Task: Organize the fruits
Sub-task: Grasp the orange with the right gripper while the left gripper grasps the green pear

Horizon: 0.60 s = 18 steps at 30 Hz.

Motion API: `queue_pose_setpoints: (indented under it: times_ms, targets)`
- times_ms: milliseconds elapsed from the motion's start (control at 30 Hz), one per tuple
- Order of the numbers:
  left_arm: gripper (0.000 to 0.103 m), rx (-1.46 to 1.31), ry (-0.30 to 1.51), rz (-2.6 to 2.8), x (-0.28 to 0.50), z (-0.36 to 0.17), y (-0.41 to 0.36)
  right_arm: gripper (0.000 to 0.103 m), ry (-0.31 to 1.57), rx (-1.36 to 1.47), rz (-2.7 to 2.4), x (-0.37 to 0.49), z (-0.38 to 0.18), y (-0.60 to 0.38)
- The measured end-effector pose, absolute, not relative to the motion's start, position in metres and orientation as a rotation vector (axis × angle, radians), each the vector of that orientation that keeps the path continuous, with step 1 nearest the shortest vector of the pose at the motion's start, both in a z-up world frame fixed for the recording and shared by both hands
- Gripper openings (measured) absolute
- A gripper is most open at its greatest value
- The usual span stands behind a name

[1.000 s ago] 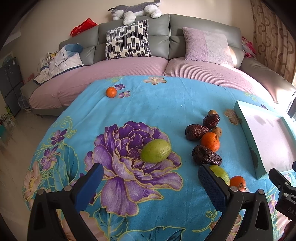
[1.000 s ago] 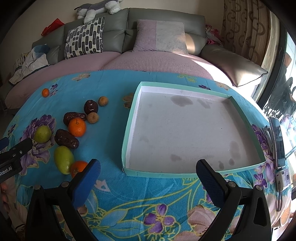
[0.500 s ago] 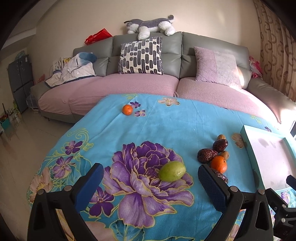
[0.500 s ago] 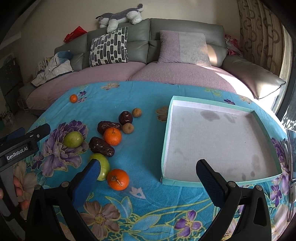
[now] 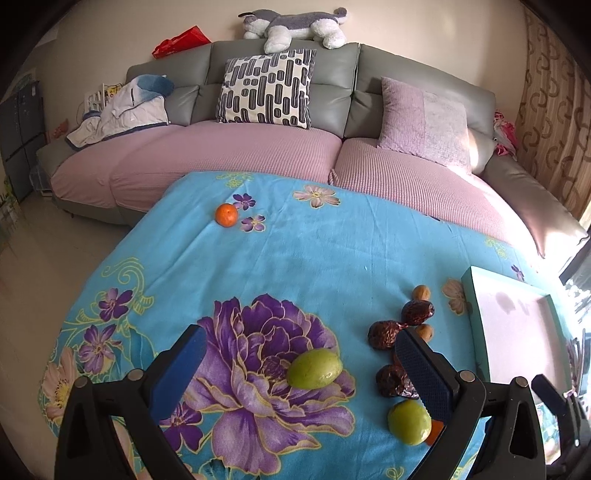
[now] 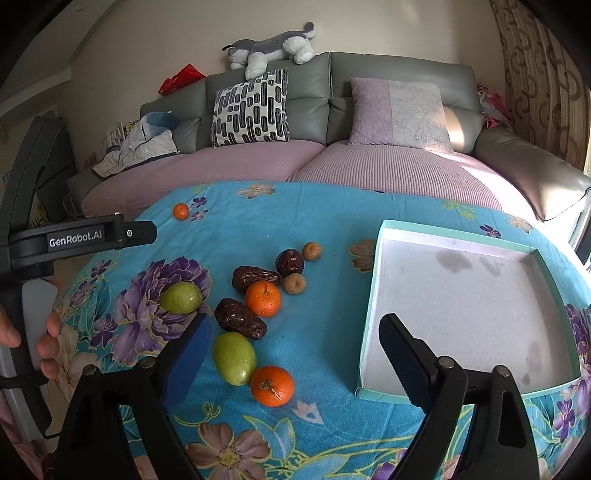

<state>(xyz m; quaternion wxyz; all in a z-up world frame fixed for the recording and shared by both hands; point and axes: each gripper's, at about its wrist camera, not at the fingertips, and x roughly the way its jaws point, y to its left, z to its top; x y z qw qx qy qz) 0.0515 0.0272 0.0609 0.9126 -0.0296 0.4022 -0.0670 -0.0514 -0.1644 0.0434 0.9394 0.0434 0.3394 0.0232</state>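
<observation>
In the left wrist view, the left gripper [image 5: 301, 363] is held above a blue floral tablecloth [image 5: 314, 251], its blue-padded jaws spread wide and nothing gripped between them. A green fruit [image 5: 314, 368] is seen lying on a printed purple flower, between the 2 jaws in the picture but on the cloth. To its right, 3 dark wrinkled dates [image 5: 386, 334] are clustered with 2 small brown round fruits [image 5: 421, 293]. A second green fruit [image 5: 409, 422] lies nearer the camera, partly covered by the right-hand jaw, with a sliver of orange just beside it. A lone tangerine [image 5: 226, 214] is set well apart near the far edge of the cloth. A teal-rimmed tray [image 5: 468, 295] is seen at the right edge. A grey sofa [image 5: 332, 96] with a patterned cushion [image 5: 267, 90] and a plush toy [image 5: 295, 26] fills the background.

In the right wrist view, the right gripper [image 6: 295, 347] is likewise released, jaws wide and empty. The tray [image 6: 369, 317] lies on the right with nothing in it, and all fruit lies on the cloth to its left. A tangerine [image 6: 272, 386] is seen touching a green fruit [image 6: 235, 357], and another tangerine [image 6: 263, 298] sits among the dates [image 6: 240, 318]. A hand [image 6: 48, 343] is seen at the left edge, on the handle of the other gripper.
</observation>
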Motion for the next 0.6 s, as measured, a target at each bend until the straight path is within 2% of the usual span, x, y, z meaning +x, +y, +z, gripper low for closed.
queue_pose_setpoints:
  times_ms: [133, 200, 333, 400, 600]
  targets:
    - [0.103, -0.066, 0.852, -0.135, 0.069, 0.061, 0.020, 0.079, 0.695, 0.057, 0.067, -0.045, 0.043, -0.158]
    - [0.102, -0.068, 0.856, -0.149, 0.075, 0.059, 0.017, 0.069, 0.700, 0.047, 0.072, -0.042, 0.042, -0.155]
    - [0.102, -0.072, 0.869, -0.173, 0.076, 0.047, 0.017, 0.061, 0.713, 0.052, 0.077, -0.040, 0.040, -0.157]
    - [0.100, -0.084, 0.892, -0.186, 0.077, 0.040, 0.017, 0.054, 0.717, 0.062, 0.082, -0.041, 0.039, -0.158]
    - [0.094, -0.108, 0.959, -0.203, 0.081, 0.019, 0.016, 0.048, 0.762, 0.064, 0.093, -0.042, 0.032, -0.155]
